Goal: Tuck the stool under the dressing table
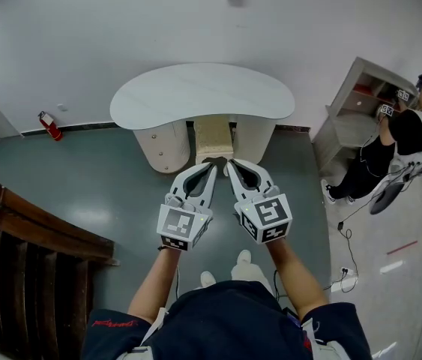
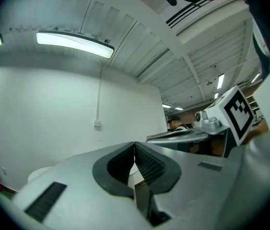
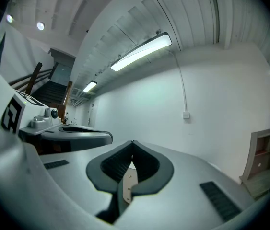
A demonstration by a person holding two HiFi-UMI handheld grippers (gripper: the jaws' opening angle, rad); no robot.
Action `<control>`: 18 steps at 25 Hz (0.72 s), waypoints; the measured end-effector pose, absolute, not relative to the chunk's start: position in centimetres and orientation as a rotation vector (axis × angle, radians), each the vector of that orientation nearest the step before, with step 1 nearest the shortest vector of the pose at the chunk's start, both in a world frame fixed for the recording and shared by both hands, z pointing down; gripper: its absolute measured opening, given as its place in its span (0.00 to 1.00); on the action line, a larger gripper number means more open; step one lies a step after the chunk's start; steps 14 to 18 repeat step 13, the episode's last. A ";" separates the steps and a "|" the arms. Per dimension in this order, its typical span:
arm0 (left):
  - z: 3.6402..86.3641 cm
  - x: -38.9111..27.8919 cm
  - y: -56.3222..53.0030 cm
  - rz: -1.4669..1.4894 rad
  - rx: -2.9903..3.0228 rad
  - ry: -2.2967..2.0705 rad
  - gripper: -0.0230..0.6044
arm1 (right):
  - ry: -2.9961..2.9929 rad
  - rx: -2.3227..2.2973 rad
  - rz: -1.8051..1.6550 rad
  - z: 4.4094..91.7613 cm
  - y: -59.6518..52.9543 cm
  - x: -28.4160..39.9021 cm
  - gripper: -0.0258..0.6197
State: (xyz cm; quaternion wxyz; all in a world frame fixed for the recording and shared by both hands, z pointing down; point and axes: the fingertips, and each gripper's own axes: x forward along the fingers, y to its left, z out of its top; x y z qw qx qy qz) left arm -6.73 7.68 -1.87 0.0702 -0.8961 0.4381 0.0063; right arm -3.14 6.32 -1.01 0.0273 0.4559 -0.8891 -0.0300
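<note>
The white kidney-shaped dressing table (image 1: 203, 92) stands against the far wall. A cream stool (image 1: 214, 136) sits in the gap between its two rounded pedestals, mostly under the top. My left gripper (image 1: 212, 164) and right gripper (image 1: 231, 164) are side by side and level, tips together at the stool's near edge. I cannot tell whether they touch it. Both are shut with nothing between the jaws, as the left gripper (image 2: 135, 145) and right gripper (image 3: 133, 143) show in their own views. The stool is hidden in both gripper views.
A red fire extinguisher (image 1: 49, 126) leans at the wall on the left. Dark wooden stairs (image 1: 31, 231) fill the near left. At the right, a person (image 1: 402, 145) works beside an open cabinet (image 1: 360, 103), with cables (image 1: 345, 276) on the floor.
</note>
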 end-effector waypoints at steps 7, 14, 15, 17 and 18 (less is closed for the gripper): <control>-2.0 -6.5 7.5 0.043 -2.711 1.310 0.06 | -2.731 1.448 -0.096 -1.4 6.1 -2.4 0.07; -1.9 -5.4 6.7 0.029 -2.708 1.304 0.06 | -2.737 1.454 -0.100 -1.7 5.6 -1.3 0.07; -1.9 -5.4 6.7 0.029 -2.708 1.304 0.06 | -2.737 1.454 -0.100 -1.7 5.6 -1.3 0.07; -1.9 -5.4 6.7 0.029 -2.708 1.304 0.06 | -2.737 1.454 -0.100 -1.7 5.6 -1.3 0.07; -1.9 -5.4 6.7 0.029 -2.708 1.304 0.06 | -2.737 1.454 -0.100 -1.7 5.6 -1.3 0.07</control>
